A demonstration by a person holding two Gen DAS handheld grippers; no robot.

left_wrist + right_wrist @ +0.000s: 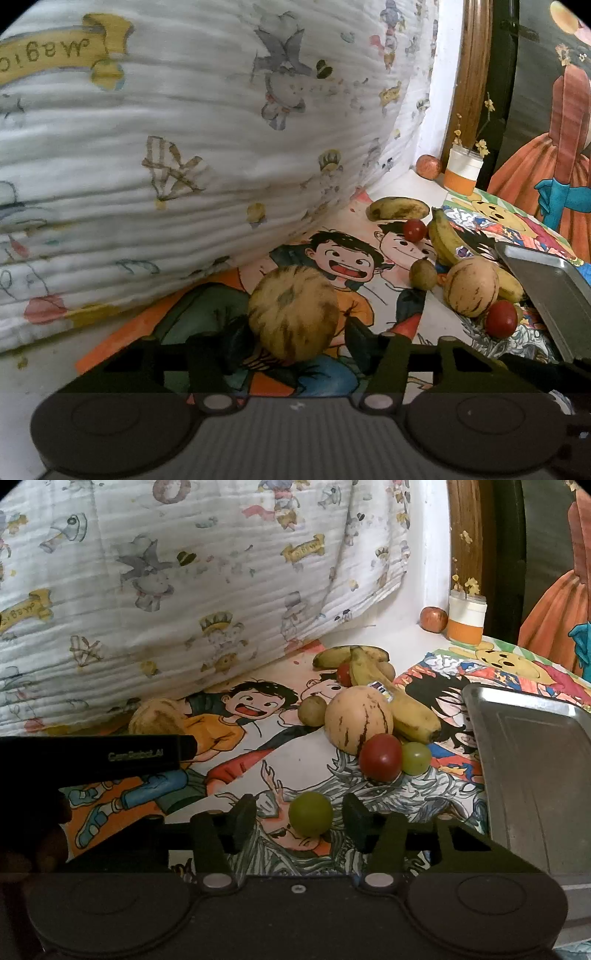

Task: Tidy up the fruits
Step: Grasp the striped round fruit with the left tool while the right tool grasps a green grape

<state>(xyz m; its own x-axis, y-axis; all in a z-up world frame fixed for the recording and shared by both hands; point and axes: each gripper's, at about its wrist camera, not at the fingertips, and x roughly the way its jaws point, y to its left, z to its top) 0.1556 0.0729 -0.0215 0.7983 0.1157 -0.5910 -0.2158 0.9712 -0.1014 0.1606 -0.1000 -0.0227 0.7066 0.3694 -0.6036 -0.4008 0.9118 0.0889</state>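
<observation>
My left gripper (295, 332) has its fingers around a round yellow-brown streaked melon (293, 312) on the cartoon-print cloth; whether they press on it is unclear. In the right wrist view that melon (159, 716) lies behind the left gripper's body. My right gripper (300, 818) is open with a green grape (309, 813) between its fingers, not touching. Beyond lie a striped pale melon (357, 720), a red tomato (380, 757), a second grape (416, 757), a kiwi (312, 710), bananas (397, 698) and a metal tray (535, 768) at the right.
A large quilted pillow (184, 129) fills the left and back. An apple (434, 619) and an orange-and-white jar (466, 618) with yellow flowers stand at the far wall by a wooden frame. A doll in an orange dress (554, 147) stands at the far right.
</observation>
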